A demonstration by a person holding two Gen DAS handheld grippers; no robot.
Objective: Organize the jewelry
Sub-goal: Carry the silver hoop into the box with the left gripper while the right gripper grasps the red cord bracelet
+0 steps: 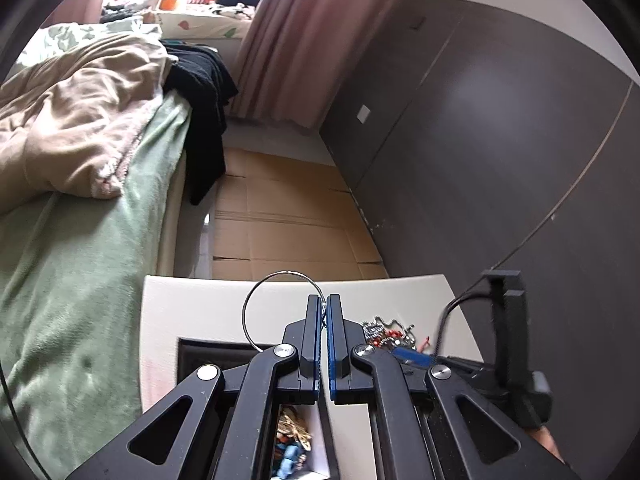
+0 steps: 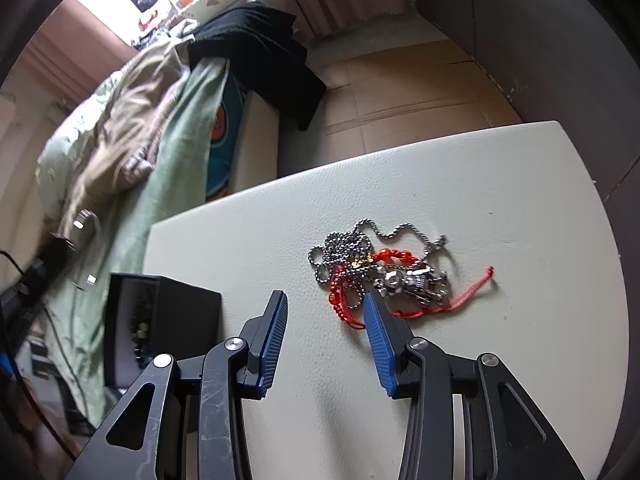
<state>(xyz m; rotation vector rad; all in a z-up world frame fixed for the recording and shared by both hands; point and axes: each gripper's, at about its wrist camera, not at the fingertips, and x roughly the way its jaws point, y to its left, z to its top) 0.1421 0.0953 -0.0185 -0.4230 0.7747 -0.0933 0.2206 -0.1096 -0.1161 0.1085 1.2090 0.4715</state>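
White tabletop (image 2: 520, 184): my left gripper (image 1: 324, 308) pinches 1 wire hoop (image 1: 256, 300) above the box (image 1: 192, 354); my right gripper (image 2: 326, 304), jaws parted and empty, has the jewelry tangle (image 2: 376, 268) just ahead, nearer its right pad.

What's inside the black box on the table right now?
In the right wrist view the black box stands open with dark beads along its inner edge. Its near wall hides the rest of the inside.
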